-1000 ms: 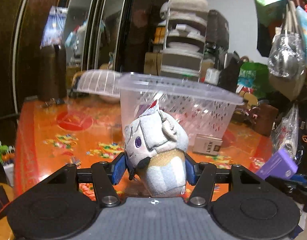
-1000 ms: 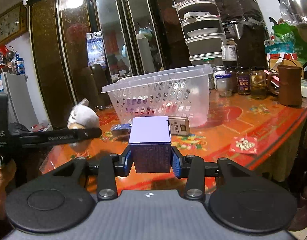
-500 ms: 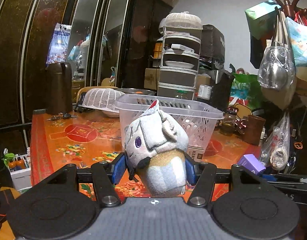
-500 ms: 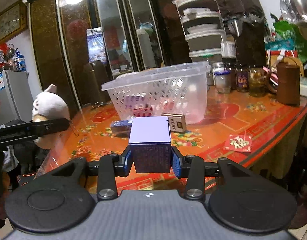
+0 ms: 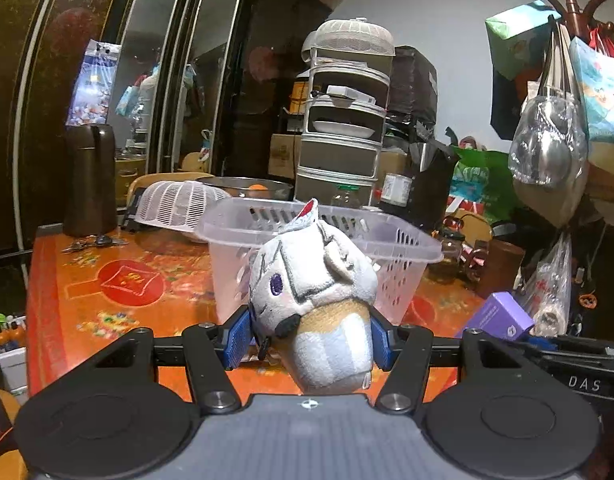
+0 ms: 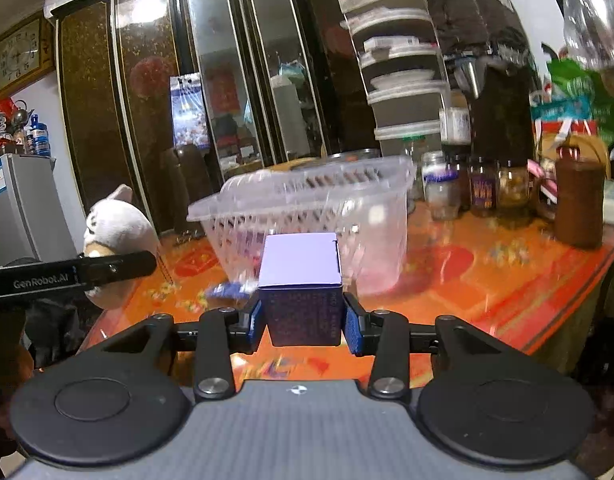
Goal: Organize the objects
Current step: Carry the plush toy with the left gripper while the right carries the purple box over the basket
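Observation:
My left gripper (image 5: 309, 340) is shut on a grey and white plush toy (image 5: 313, 300), held in the air in front of a clear perforated plastic basket (image 5: 347, 232) on the orange patterned table (image 5: 107, 300). My right gripper (image 6: 303, 324) is shut on a purple box (image 6: 301, 280), held above the table's near edge, short of the basket (image 6: 307, 204). The plush (image 6: 115, 228) and the left gripper's side show at the left of the right wrist view. The purple box (image 5: 499, 318) shows at the right of the left wrist view.
A white mesh cover (image 5: 175, 202) and a dark flask (image 5: 89, 180) stand at the table's back left. Jars (image 6: 483, 192) and a brown mug (image 6: 579, 204) stand at the right. A small blue packet (image 6: 227, 290) lies by the basket. A tiered food rack (image 5: 343, 132) stands behind.
Both grippers have pulled back and risen, holding their objects. The basket looks smaller in the left view and the right view now moves fast and is blurred.

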The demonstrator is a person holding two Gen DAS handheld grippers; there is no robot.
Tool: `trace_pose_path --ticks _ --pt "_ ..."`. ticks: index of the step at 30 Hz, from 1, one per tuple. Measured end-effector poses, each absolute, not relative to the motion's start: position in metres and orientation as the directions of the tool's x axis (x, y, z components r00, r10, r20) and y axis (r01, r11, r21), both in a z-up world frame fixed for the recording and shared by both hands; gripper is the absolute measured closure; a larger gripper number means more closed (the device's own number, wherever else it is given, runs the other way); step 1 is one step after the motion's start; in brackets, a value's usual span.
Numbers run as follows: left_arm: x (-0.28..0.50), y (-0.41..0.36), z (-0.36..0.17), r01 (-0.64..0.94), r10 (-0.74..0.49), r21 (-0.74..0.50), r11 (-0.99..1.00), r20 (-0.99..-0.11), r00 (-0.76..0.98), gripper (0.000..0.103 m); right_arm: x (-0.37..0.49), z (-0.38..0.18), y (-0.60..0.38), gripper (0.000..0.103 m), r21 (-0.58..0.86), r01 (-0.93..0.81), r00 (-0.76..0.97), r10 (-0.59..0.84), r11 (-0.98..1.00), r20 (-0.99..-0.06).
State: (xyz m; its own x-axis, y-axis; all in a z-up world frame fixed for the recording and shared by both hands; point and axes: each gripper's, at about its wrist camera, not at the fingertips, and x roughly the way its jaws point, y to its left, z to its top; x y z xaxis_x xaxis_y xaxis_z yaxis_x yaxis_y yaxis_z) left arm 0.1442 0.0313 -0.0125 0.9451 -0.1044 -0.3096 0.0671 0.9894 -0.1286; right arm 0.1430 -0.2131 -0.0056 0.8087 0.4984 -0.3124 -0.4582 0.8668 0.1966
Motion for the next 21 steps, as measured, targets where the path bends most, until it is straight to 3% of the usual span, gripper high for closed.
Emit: trace_pose_path --ticks 11,21 --pt "0.171 0.033 0.023 0.089 -0.106 -0.068 0.994 -0.314 0.944 0.041 0.172 0.035 -0.203 0.060 0.158 -0.472 0.813 0.497 0.868 -0.304" --pt "0.218 0.040 0.055 0.100 -0.125 -0.087 0.991 -0.349 0.929 0.041 0.207 0.066 -0.190 0.060 0.141 -0.482 0.804 0.500 0.865 -0.321"
